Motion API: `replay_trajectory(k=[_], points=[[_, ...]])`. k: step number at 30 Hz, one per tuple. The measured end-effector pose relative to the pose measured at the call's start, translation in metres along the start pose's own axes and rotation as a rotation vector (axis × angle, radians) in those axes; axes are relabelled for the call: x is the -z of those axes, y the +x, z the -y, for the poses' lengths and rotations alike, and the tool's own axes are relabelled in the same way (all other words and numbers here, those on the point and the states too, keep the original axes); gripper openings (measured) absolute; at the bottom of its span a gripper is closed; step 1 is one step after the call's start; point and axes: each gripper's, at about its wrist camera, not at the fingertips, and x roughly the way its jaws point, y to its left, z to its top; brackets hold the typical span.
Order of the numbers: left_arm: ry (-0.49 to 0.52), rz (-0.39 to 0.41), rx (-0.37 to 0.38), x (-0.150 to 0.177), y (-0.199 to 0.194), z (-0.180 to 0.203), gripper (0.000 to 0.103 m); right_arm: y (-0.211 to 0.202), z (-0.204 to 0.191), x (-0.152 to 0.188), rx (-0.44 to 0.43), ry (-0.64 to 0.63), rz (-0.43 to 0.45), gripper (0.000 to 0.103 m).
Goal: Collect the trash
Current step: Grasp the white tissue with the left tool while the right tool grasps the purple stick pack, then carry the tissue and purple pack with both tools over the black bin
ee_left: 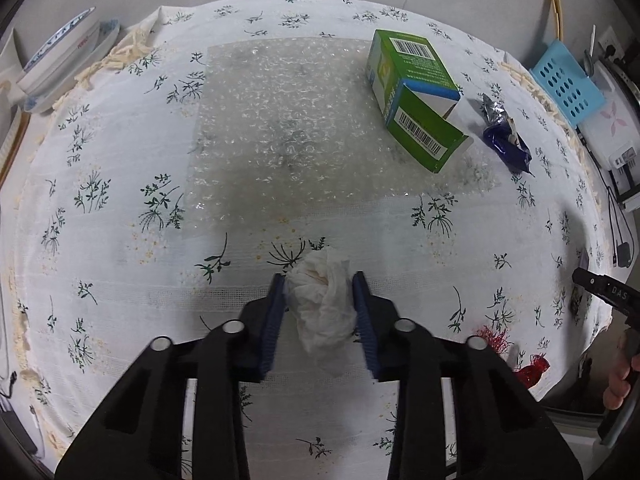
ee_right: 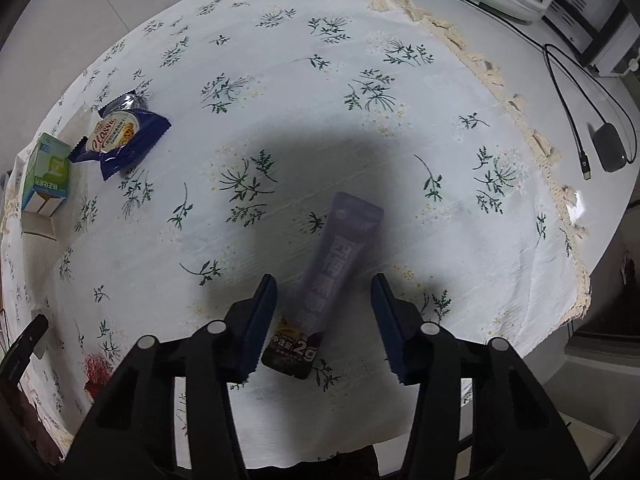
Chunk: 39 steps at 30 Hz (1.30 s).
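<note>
left wrist: my left tool (ee_left: 320,280) is pinching the crumpled tissue (ee_left: 322,300), pads touching both sides, on the floral-cloth surface (ee_left: 120,240). green box (ee_left: 412,92) lies well beyond the tissue, to the right.
right wrist: my right tool (ee_right: 324,284) sits spread w/ the purple sachet (ee_right: 324,280) between its fingers, pads not touching it. blue snack wrapper (ee_right: 120,140) far left of the sachet.
</note>
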Motion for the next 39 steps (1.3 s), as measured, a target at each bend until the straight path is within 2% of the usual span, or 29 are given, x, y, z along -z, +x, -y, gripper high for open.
replay_trajectory(k=[5,11,20,39], points=[[0.000,-0.014,-0.001,0.000,0.002,-0.002,0.020,0.000,0.007,-0.003,0.010,0.052,-0.016,0.018],[0.001,-0.019,0.002,-0.001,0.001,-0.002,0.015,0.002,0.007,-0.002,-0.008,0.060,-0.013,0.015],[0.004,-0.006,0.000,-0.001,-0.008,-0.003,0.014,-0.008,0.006,0.003,-0.034,0.036,0.012,0.015],[0.002,0.047,0.004,0.013,-0.044,-0.003,0.014,-0.057,-0.012,0.019,-0.102,-0.064,0.123,0.015]])
